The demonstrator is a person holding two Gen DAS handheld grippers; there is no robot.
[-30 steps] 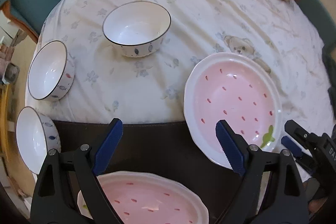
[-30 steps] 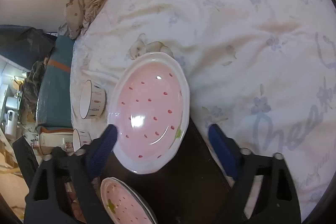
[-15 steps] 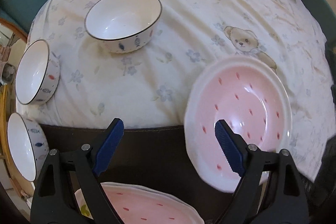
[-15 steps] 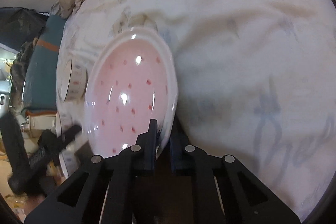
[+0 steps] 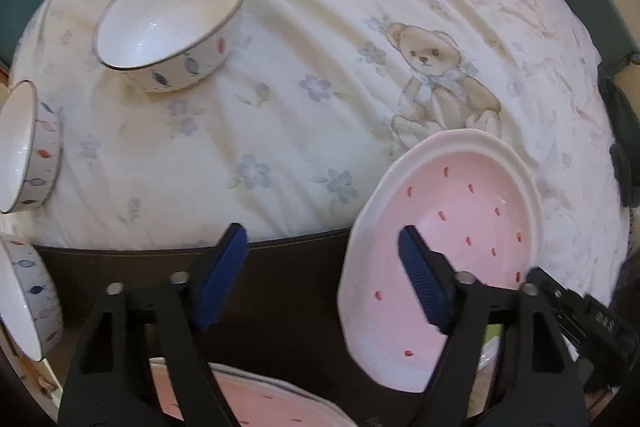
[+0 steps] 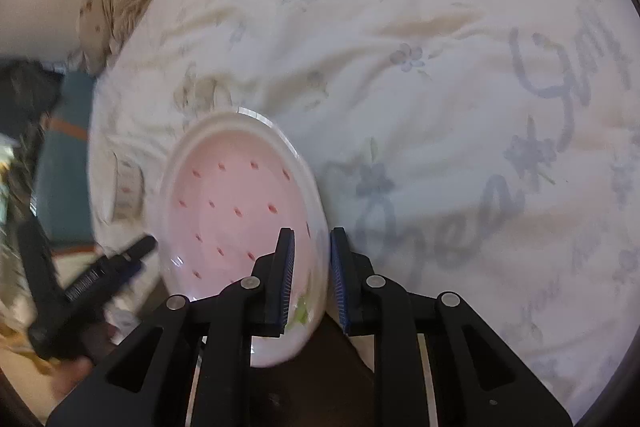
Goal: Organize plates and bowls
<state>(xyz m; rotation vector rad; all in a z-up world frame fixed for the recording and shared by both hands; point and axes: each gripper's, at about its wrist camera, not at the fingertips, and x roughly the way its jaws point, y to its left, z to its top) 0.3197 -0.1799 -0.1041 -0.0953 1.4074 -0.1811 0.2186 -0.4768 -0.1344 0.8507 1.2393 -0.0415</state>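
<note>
The right gripper (image 6: pixel 310 277) has now shut its jaws on the rim of the pink dotted ceramic plate (image 6: pixel 236 215), tipping it up off the bed's near edge for stacking. The left gripper (image 5: pixel 322 259) waits wide open, holding nothing.

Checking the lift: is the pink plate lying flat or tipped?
Tipped. The pink plate stands steeply on edge, its rim pinched between the right tongs, above the bedsheet.

Bedsheet (image 5: pixel 320 39) bare through centre and far right: open passage there. Far left blocked by a white bowl (image 5: pixel 172 27); two more bowls (image 5: pixel 24 151) (image 5: pixel 24 303) line the left edge. Near right, tilted pink plate (image 5: pixel 452 259) obstructs; second pink plate (image 5: pixel 256 407) lies at near edge.
</note>
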